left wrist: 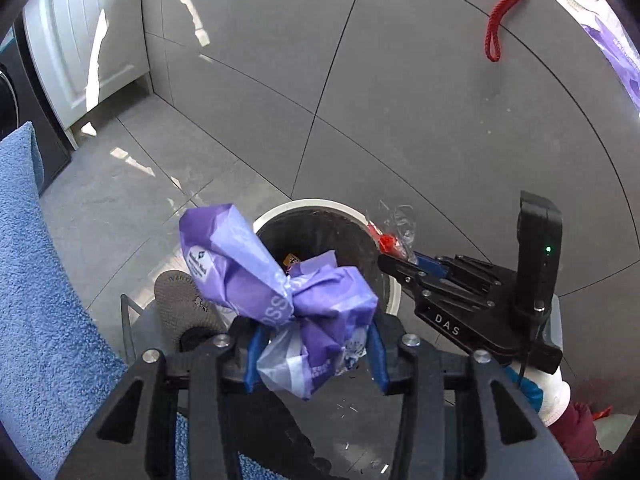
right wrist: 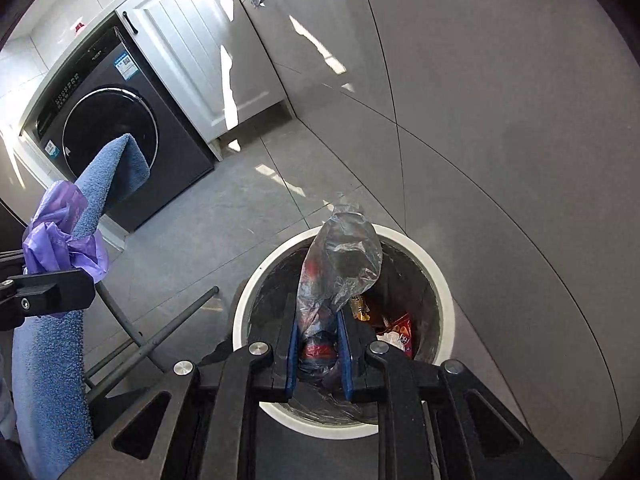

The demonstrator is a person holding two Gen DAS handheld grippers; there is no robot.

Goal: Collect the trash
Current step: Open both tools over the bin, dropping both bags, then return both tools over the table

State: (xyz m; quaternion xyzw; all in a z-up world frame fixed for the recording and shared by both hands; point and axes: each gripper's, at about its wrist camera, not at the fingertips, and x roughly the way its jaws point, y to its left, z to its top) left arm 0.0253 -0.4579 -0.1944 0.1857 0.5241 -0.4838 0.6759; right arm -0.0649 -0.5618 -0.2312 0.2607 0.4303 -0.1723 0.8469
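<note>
Both tongs clamped: left tongs [left wrist: 316, 350] w/ purple bag [left wrist: 280, 284], right tongs [right wrist: 320, 354] w/ clear wrapper [right wrist: 340, 264].

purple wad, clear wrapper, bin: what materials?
Purple wad: thin plastic film, slightly glossy; creases sharply, printed lettering. Clear wrapper: transparent crinkled plastic film, with red print; you can see through it. Bin: white rim looks like smooth moulded plastic, though coated metal is possible; dark liner inside.

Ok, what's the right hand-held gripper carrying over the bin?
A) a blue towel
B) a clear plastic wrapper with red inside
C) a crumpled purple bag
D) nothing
B: the right hand-held gripper is pinching a clear plastic wrapper with red inside above the white-rimmed bin; the purple bag sits in the left hand-held gripper.
</note>
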